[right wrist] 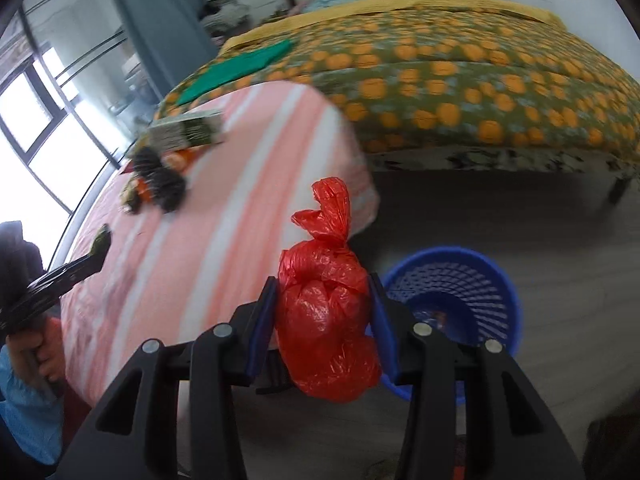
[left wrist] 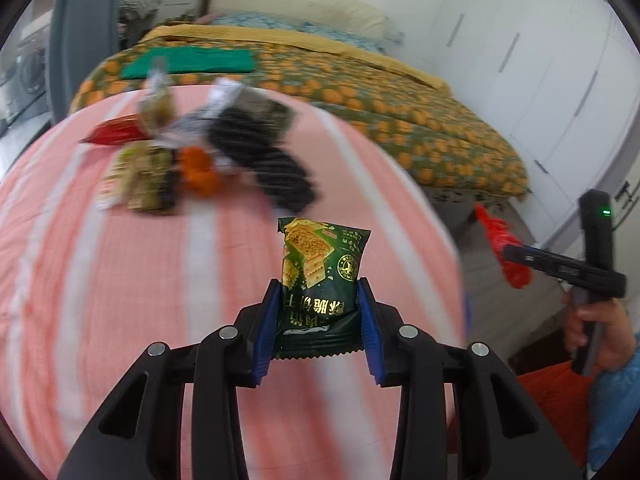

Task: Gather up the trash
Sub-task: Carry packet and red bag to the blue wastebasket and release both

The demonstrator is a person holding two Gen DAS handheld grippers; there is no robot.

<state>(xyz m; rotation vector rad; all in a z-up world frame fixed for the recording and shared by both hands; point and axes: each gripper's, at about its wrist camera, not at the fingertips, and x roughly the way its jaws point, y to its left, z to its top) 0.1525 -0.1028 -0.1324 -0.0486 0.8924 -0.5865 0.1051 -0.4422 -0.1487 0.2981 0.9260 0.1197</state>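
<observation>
My left gripper is shut on a dark green biscuit packet and holds it upright above the pink striped bedding. My right gripper is shut on a knotted red plastic bag, held above the floor just left of a blue mesh bin. The red bag also shows at the right of the left wrist view. A blurred pile of wrappers lies at the far side of the pink bedding; it also shows in the right wrist view.
A bed with an orange-spotted green cover stands behind, with a green cloth on it. White wardrobe doors are at the right. A window and grey curtain are at the left. Grey floor surrounds the bin.
</observation>
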